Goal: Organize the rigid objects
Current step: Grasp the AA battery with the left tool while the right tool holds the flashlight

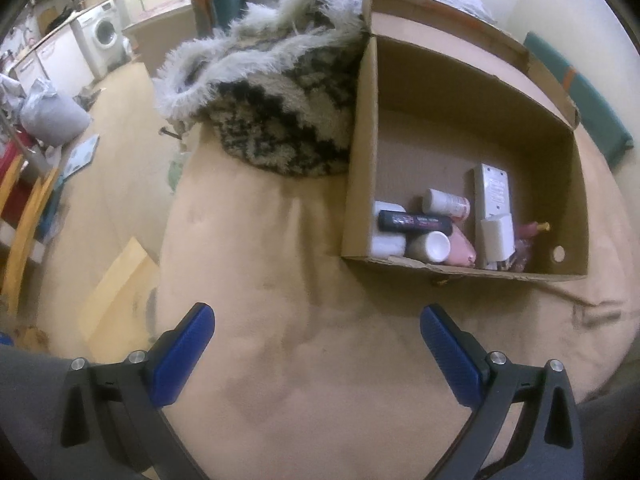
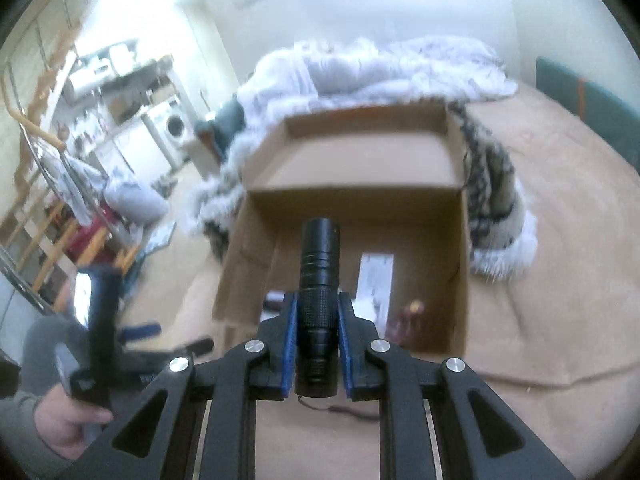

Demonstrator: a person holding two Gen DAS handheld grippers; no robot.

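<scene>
An open cardboard box (image 1: 362, 168) stands on the beige bed cover. Inside lie a white remote (image 1: 493, 192), a black tube (image 1: 414, 222), a pink bottle (image 1: 462, 250), white-capped bottles (image 1: 434, 246) and a white block (image 1: 386, 242). My left gripper (image 1: 318, 324) is open and empty above the cover, in front of the box. My right gripper (image 2: 318, 300) is shut on a black flashlight (image 2: 319, 280), held above the near edge of the box (image 2: 460, 280). The flashlight points forward over the box. The left gripper also shows in the right wrist view (image 2: 140, 332).
A patterned shaggy blanket (image 1: 288, 108) lies against the box's left side. A white duvet (image 2: 380, 68) lies behind the box. A teal cushion (image 1: 580, 96) sits at the far right. The floor on the left holds a tan envelope (image 1: 116, 300), bags and a washing machine (image 1: 104, 34).
</scene>
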